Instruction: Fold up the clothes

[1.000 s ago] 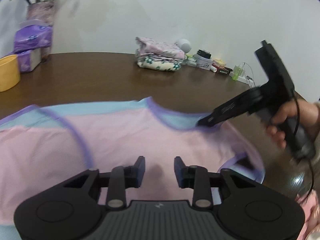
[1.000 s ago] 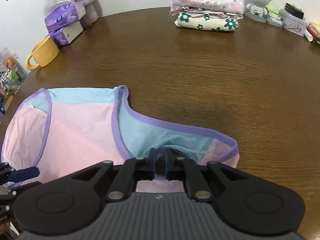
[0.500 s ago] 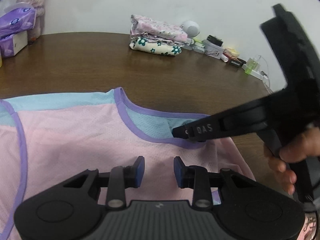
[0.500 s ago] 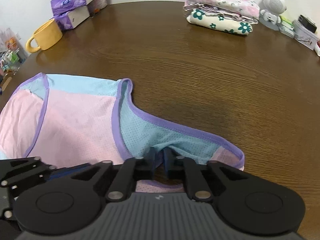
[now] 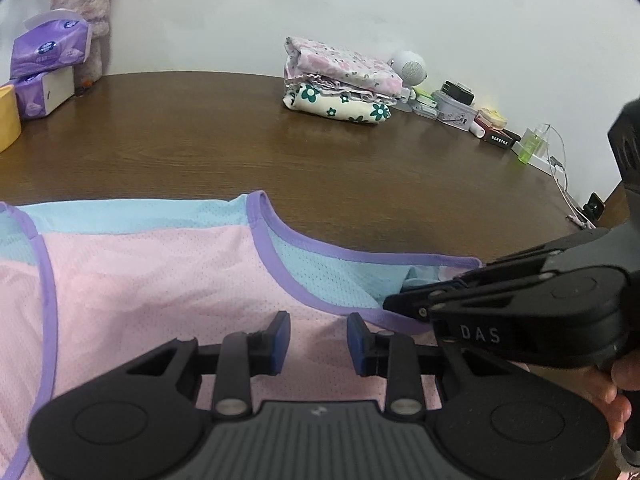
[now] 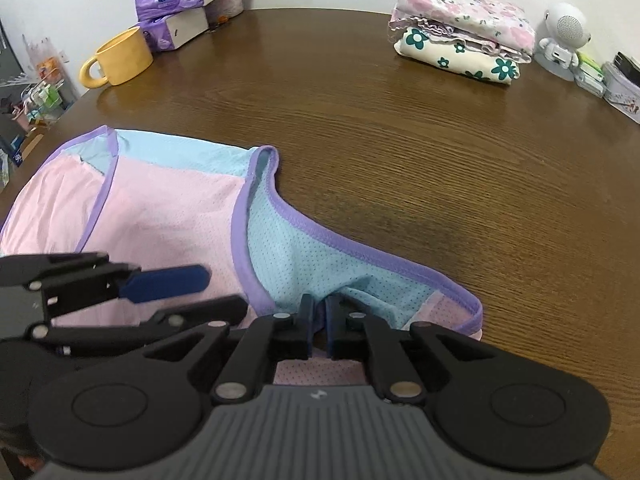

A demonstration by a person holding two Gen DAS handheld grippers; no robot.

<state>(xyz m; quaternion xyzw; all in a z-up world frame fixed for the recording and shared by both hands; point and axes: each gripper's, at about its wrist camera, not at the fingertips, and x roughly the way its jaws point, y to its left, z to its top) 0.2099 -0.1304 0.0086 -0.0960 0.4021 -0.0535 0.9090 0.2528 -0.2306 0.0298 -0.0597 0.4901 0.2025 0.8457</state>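
My right gripper (image 6: 319, 322) pinches the pink-and-blue mesh vest with purple trim (image 6: 168, 216) at its neckline; my left gripper (image 5: 318, 338) hovers narrowly open above it on the brown wooden surface (image 6: 440, 152).

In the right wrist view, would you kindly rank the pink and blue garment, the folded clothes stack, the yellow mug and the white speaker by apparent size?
1. pink and blue garment, though nearest the camera
2. folded clothes stack
3. yellow mug
4. white speaker
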